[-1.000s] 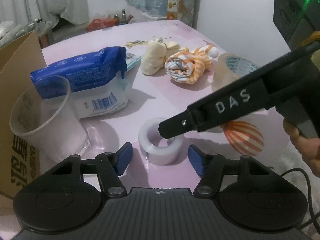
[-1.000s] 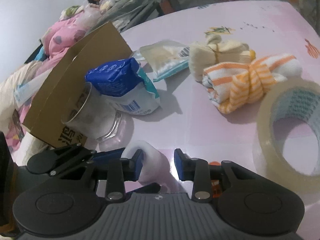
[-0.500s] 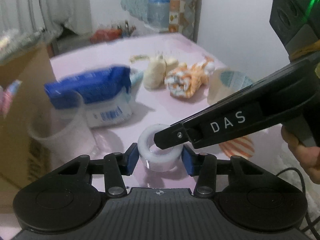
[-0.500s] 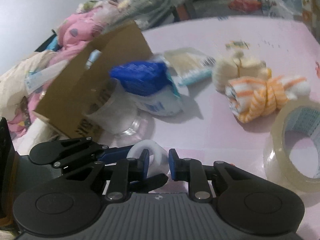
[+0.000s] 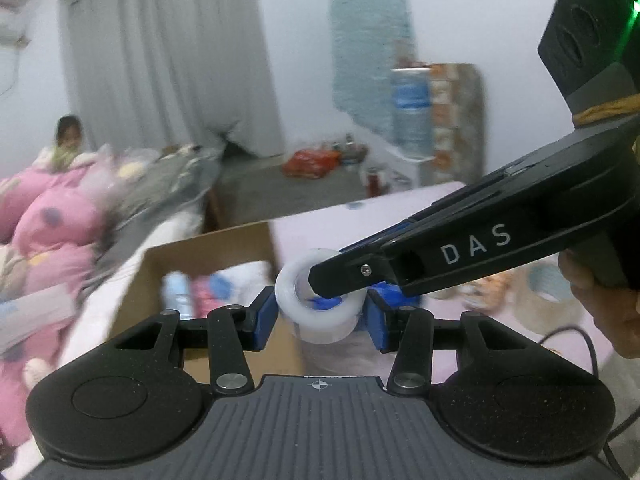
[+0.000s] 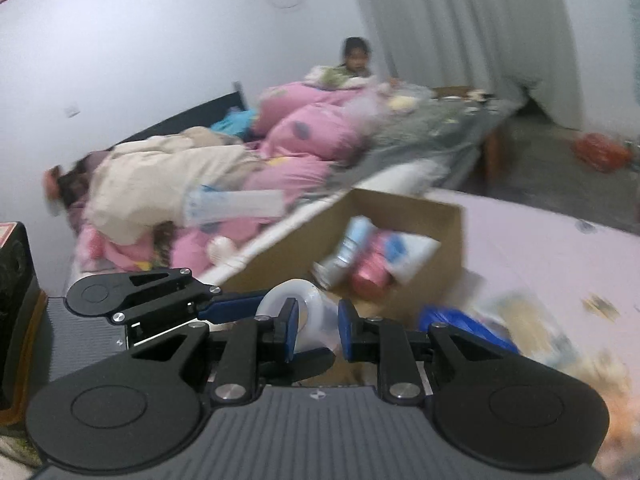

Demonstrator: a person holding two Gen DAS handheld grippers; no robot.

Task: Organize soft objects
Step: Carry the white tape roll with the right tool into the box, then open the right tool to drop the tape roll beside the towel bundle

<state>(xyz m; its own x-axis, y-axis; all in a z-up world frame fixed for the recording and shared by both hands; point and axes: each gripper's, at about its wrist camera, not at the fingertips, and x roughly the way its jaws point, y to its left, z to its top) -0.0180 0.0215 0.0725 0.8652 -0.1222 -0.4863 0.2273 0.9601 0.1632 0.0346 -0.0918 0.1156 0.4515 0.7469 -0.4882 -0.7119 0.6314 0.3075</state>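
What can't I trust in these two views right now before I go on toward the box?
- Cardboard box contents: motion blur in both views; only bluish and pink packs show.
- Table items on the right: smeared, unidentifiable.
- White tape roll: the right gripper's finger crosses it in the left view; the left gripper's pad contact is unclear.
- Box's near wall: hidden behind the fingers.

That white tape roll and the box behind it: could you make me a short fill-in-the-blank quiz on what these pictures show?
1. The white tape roll sits between blue pads of the ____ gripper.
2. One finger of the right gripper pokes through the roll's ____.
3. The open box is made of ____.
4. The table is ____ in colour.

Missing words: left; hole; cardboard; pink
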